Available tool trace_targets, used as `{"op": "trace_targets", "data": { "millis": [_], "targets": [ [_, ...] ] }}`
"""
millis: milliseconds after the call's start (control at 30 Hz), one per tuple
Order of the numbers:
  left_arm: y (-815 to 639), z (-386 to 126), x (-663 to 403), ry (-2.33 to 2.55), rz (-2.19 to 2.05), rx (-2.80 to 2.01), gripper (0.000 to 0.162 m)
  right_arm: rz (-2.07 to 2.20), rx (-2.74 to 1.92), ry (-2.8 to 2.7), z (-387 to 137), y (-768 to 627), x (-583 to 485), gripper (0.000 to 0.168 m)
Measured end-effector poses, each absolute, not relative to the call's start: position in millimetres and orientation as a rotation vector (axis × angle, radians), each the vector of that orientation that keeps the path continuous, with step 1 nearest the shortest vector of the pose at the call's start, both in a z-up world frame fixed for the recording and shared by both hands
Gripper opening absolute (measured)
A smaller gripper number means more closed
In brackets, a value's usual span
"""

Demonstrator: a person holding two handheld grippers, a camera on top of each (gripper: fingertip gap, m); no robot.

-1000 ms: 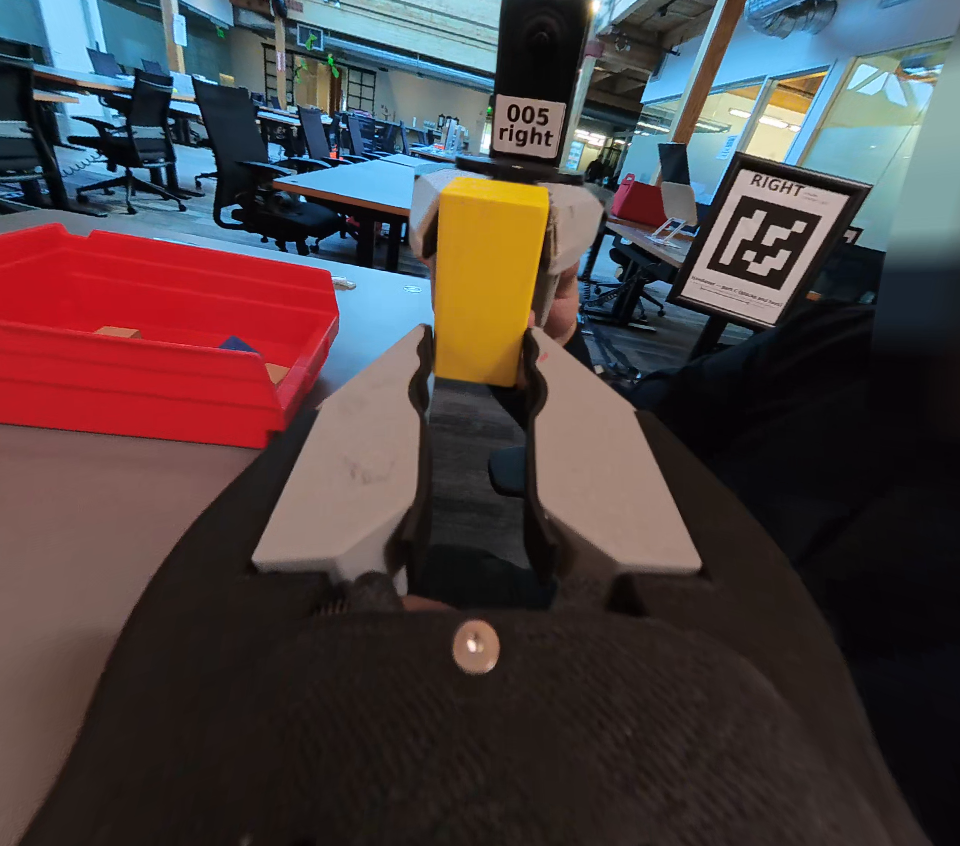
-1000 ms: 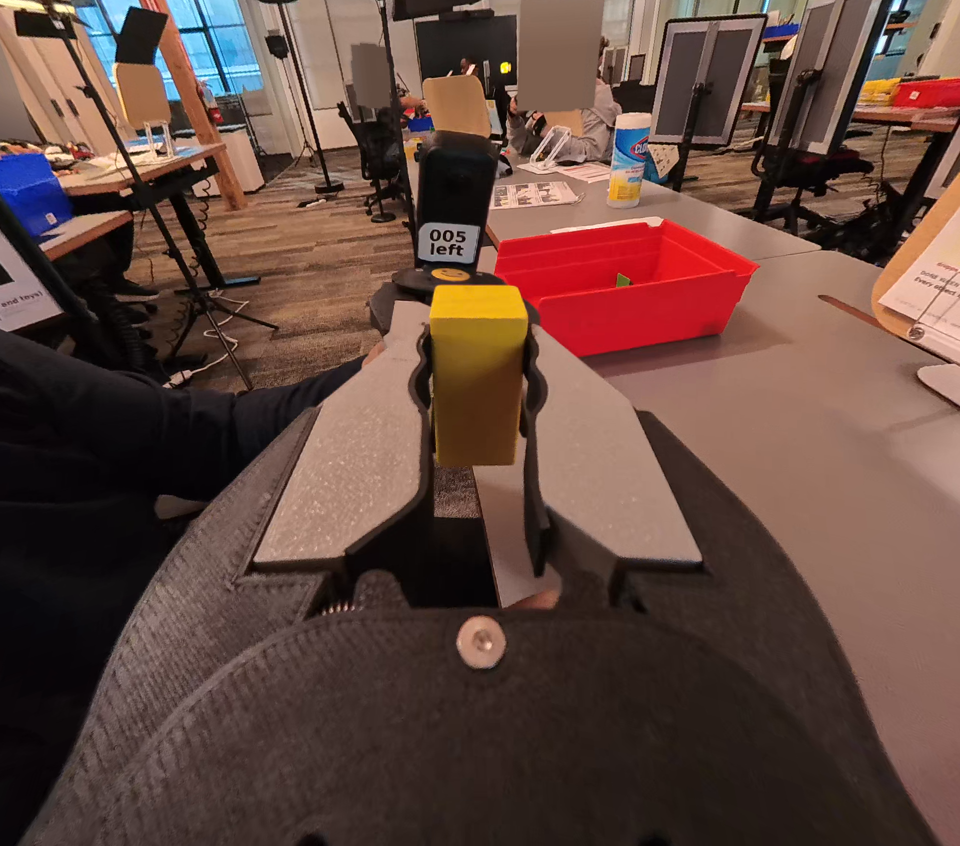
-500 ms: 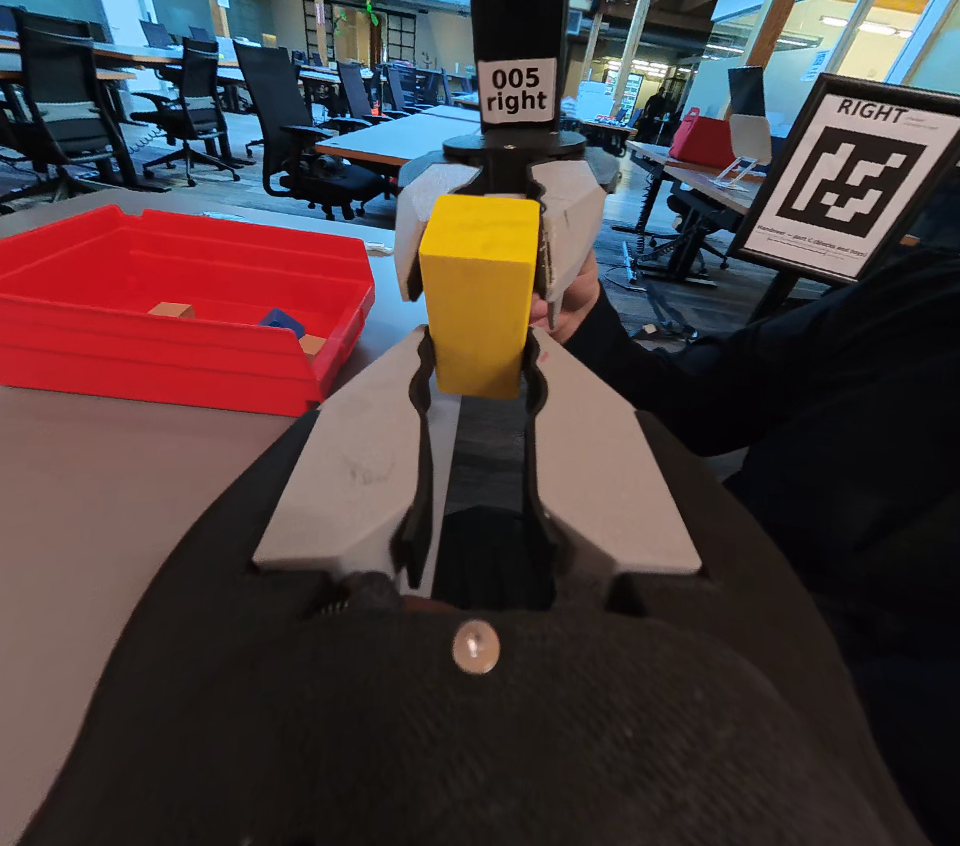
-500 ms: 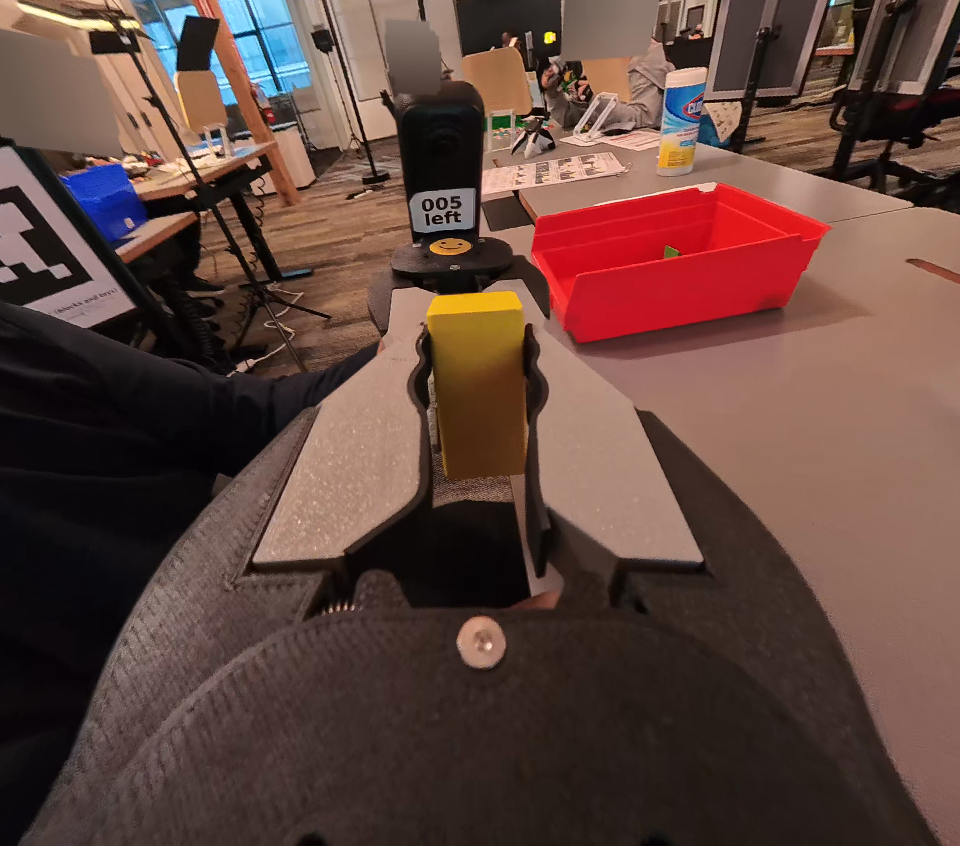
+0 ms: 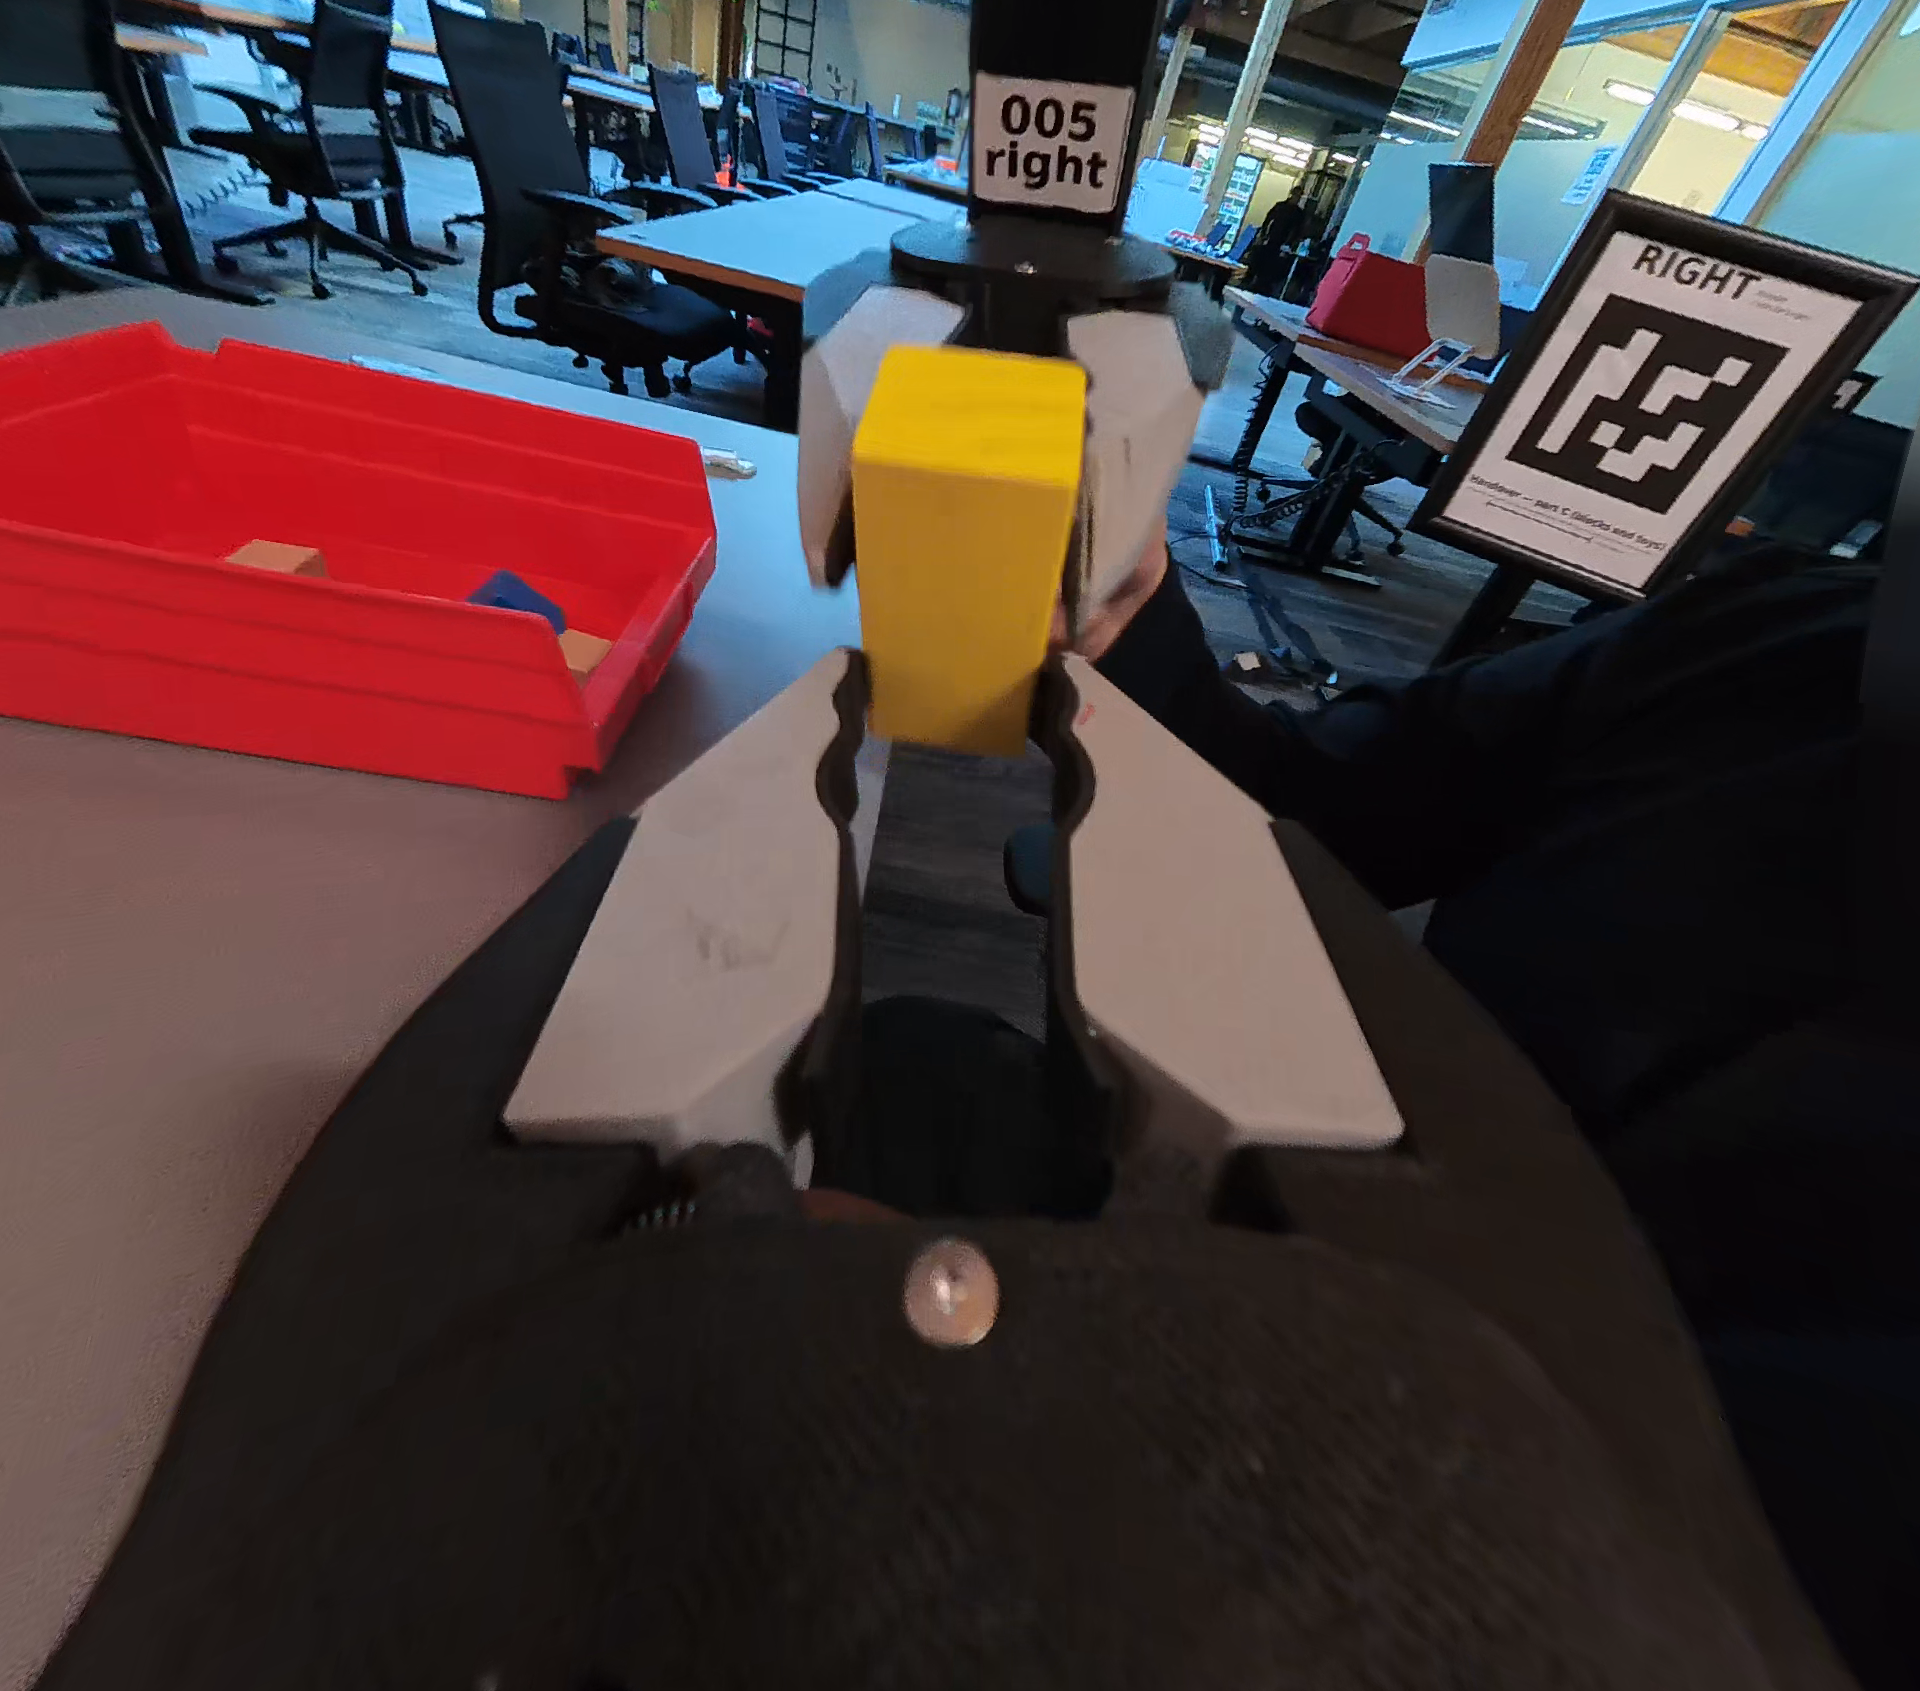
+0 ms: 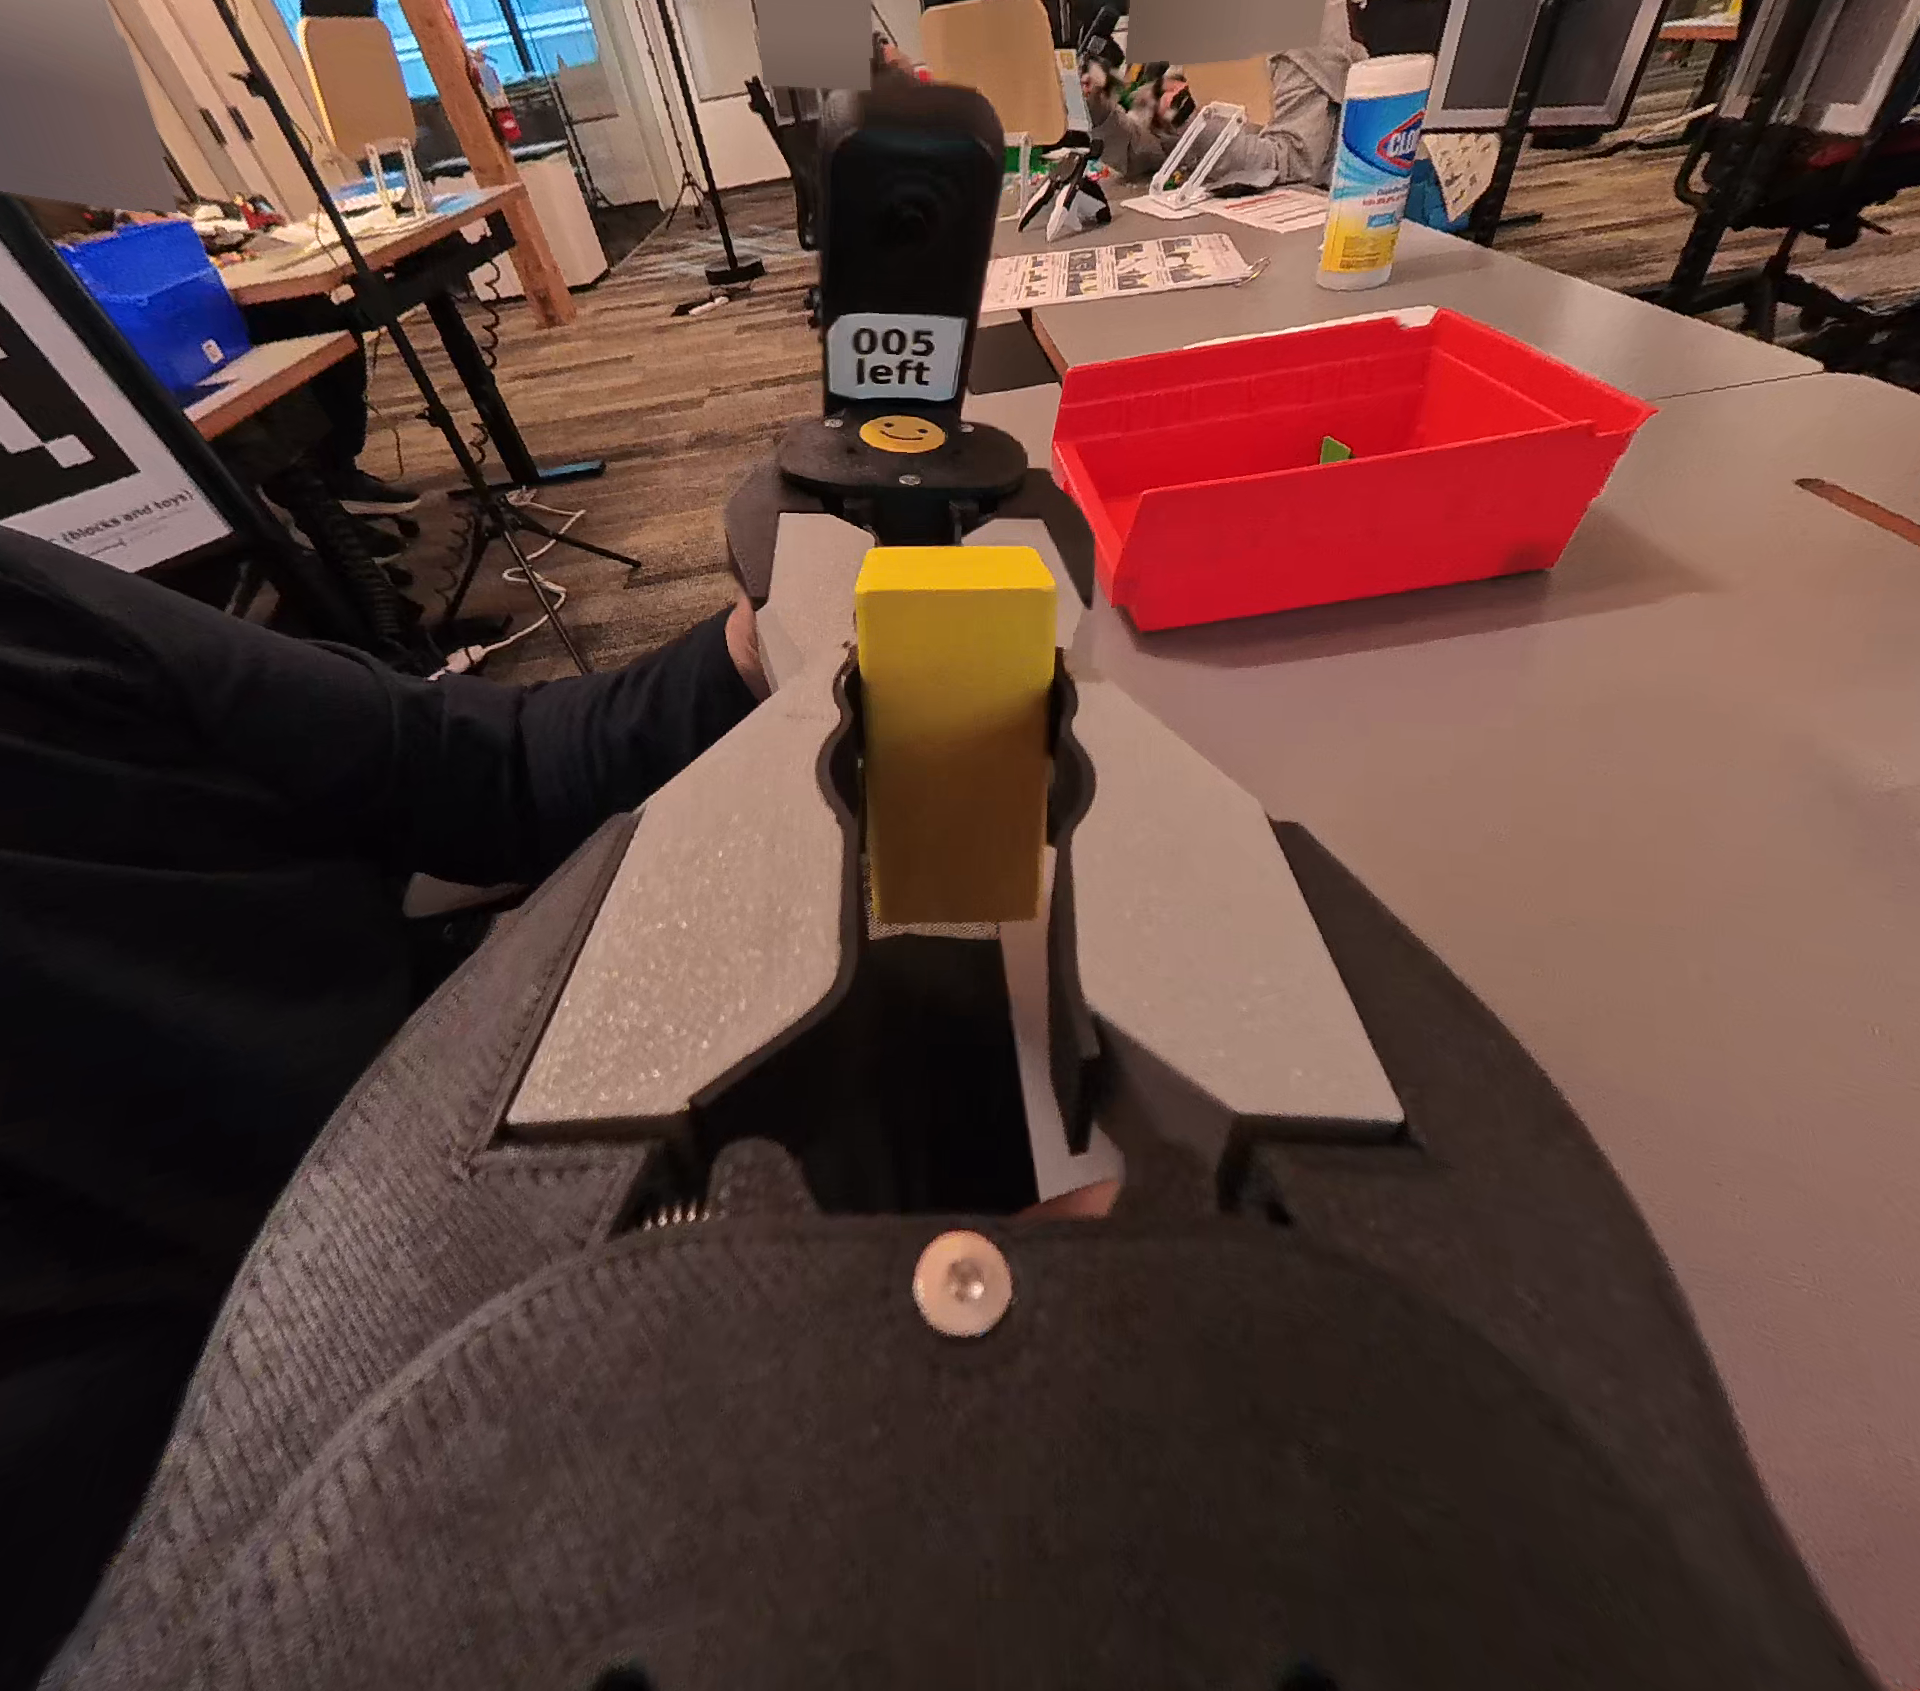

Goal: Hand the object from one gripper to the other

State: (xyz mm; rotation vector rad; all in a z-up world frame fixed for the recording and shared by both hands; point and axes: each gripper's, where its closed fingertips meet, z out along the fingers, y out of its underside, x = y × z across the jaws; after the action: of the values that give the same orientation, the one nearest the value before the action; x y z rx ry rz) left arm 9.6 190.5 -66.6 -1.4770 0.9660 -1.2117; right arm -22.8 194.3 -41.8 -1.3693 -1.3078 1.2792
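A yellow rectangular block (image 5: 966,561) is held in the air between both grippers, which face each other. In the left wrist view my left gripper (image 5: 951,685) is shut on the block's near end, with both dark pads against its sides. My right gripper (image 5: 987,519) clamps the far end there. In the right wrist view the block (image 6: 951,737) sits deep between the pads of my right gripper (image 6: 954,696), which is shut on it. The left gripper (image 6: 935,592) shows just beyond the block's far end.
A red bin (image 5: 312,685) with a brown block (image 5: 275,558) and a blue block (image 5: 514,592) stands on the grey table (image 5: 208,966) at the left. The bin (image 6: 1351,540) also shows in the right wrist view. A framed marker sign (image 5: 1662,394) and a person's dark sleeve (image 6: 312,737) are close by. Both grippers' tips are close together, under 4 cm apart.
Both grippers have tilted and shifted together with the block between them. The block has stayed clamped at both ends, and neither grip has visibly changed.
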Motion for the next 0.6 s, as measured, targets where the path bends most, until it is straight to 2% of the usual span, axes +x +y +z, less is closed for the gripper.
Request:
{"op": "trace_targets", "data": {
  "millis": [33,133,200,367,467,600],
  "targets": [
    [193,-67,6,0.955,-1.209,-1.494,0.036,1.250,-1.372,-1.277,-37,203,-15,0.032],
    [202,-62,-14,0.886,-1.177,-1.523,0.031,1.060,-1.418,-1.072,-21,260,36,0.033],
    [206,-54,-28,0.836,-1.171,-1.517,0.028,0.875,-1.528,-0.914,-28,314,84,0.033],
    [212,-43,-54,0.749,-1.145,-1.526,0.027,0.429,-1.930,-0.576,-112,440,183,0.032],
    [219,-43,-62,0.729,-1.082,-1.551,0.026,0.179,-2.179,-0.572,-165,482,203,0.032],
    [232,-57,-77,0.724,-0.910,-1.638,0.027,-0.123,-2.429,-0.655,-204,511,214,0.032]
  ]
}}
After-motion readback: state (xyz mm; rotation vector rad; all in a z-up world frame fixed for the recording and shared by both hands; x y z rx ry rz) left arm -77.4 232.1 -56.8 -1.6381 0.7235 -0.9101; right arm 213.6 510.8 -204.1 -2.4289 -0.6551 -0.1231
